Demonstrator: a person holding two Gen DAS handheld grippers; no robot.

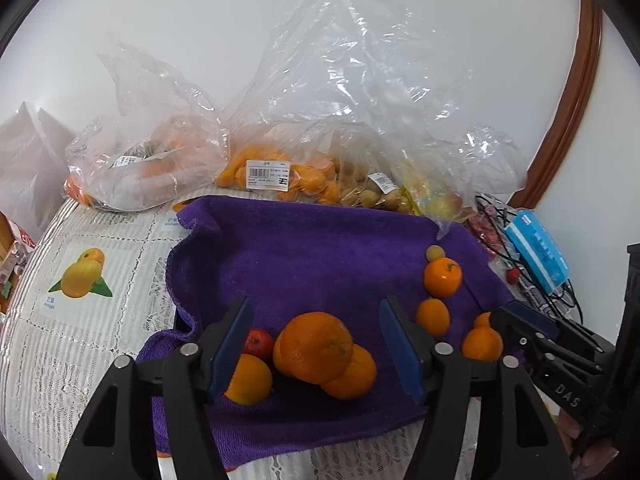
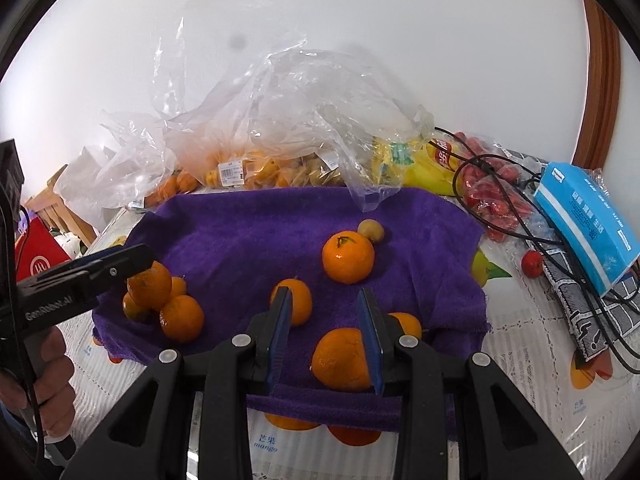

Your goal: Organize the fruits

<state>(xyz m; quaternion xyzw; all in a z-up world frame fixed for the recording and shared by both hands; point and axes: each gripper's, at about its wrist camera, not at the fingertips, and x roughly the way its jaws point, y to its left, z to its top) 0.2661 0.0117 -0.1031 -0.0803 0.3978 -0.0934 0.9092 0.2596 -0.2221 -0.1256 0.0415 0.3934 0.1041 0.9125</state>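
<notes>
A purple towel [image 1: 320, 248] [image 2: 248, 232] is spread on the table. My left gripper [image 1: 316, 304] is open, with a big orange [image 1: 316, 346] between its blue pads, which do not touch it. The orange sits on a pile of oranges [image 1: 248, 378] beside a small red fruit [image 1: 259, 344]. From the right wrist view the left gripper [image 2: 140, 258] hovers over that pile [image 2: 150, 286]. My right gripper [image 2: 324, 292] [image 1: 504, 316] has a narrow gap between its jaws and holds nothing. An orange [image 2: 340, 360] lies under its right finger. More oranges [image 2: 348, 256] [image 2: 294, 300] and a small tan fruit [image 2: 371, 231] lie loose.
Clear plastic bags of fruit [image 1: 272, 172] [image 2: 256, 168] crowd the back edge by the white wall. At the right lie a blue tissue box [image 2: 584, 220], black cables [image 2: 500, 184], a bag of red fruit [image 2: 492, 204] and a loose red fruit [image 2: 532, 263]. A person's hand [image 2: 52, 392] holds the left gripper.
</notes>
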